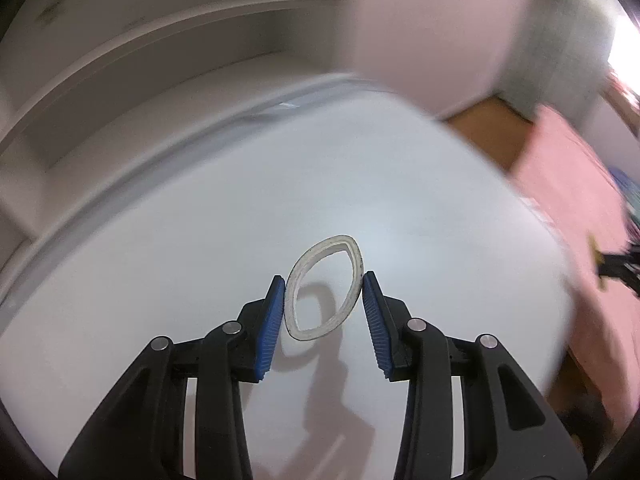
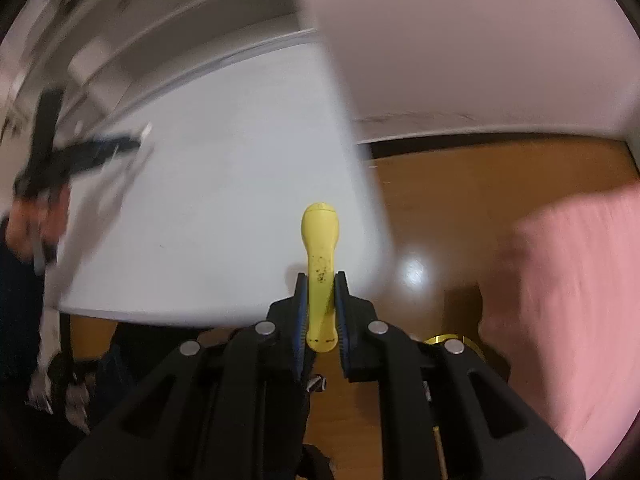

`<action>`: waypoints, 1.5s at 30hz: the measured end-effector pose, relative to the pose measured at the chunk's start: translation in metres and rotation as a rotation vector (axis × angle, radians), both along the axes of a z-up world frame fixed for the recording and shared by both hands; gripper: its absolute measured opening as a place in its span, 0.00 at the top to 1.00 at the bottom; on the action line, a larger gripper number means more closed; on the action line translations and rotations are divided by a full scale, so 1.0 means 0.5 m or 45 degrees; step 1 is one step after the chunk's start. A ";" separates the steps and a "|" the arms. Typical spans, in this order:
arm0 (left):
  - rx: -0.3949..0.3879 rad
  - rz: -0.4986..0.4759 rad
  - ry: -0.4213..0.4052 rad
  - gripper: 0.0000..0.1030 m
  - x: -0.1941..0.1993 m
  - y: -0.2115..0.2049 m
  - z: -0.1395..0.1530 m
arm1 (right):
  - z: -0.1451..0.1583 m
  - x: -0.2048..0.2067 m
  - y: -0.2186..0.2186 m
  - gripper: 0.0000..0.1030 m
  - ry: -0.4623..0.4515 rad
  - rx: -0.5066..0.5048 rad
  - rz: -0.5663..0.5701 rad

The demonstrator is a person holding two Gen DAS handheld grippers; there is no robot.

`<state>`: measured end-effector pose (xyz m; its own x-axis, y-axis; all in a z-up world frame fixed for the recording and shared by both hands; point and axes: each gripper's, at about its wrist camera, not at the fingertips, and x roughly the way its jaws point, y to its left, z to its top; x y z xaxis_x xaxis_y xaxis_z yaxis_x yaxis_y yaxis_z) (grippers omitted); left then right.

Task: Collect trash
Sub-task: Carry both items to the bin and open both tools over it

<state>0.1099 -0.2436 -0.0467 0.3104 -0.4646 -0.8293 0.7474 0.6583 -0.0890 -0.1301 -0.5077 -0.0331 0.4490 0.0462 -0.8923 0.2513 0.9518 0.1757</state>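
Both grippers carry one piece of trash each above the white table

The left gripper (image 1: 323, 300) pinches a squashed white ring (image 1: 325, 287) between its blue pads, fingers fairly wide; the ring's long axis runs forward, away from the camera, over the table (image 1: 200, 240). The right gripper (image 2: 321, 304) holds a yellow handle-shaped piece (image 2: 320, 264) in a narrow grip near the table's edge, bulbous end pointing forward. Both pickups look done; dropping them off seems left, and no bin is visible

White table (image 1: 200, 208), wooden floor (image 2: 460, 200), pink fabric (image 2: 568, 300), white cabinet panel (image 2: 480, 40)
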 end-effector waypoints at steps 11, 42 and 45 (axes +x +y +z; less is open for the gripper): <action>-0.171 -0.665 0.067 0.62 -0.483 -0.334 -0.024 | -0.134 -0.385 -0.157 0.87 -0.087 -0.007 -0.710; 0.042 -0.672 0.375 0.61 -0.644 -0.605 -0.519 | -0.450 -0.485 -0.255 0.87 0.181 0.193 -0.982; 0.035 -0.668 0.386 0.61 -0.638 -0.602 -0.519 | -0.451 -0.480 -0.252 0.87 0.175 0.194 -0.974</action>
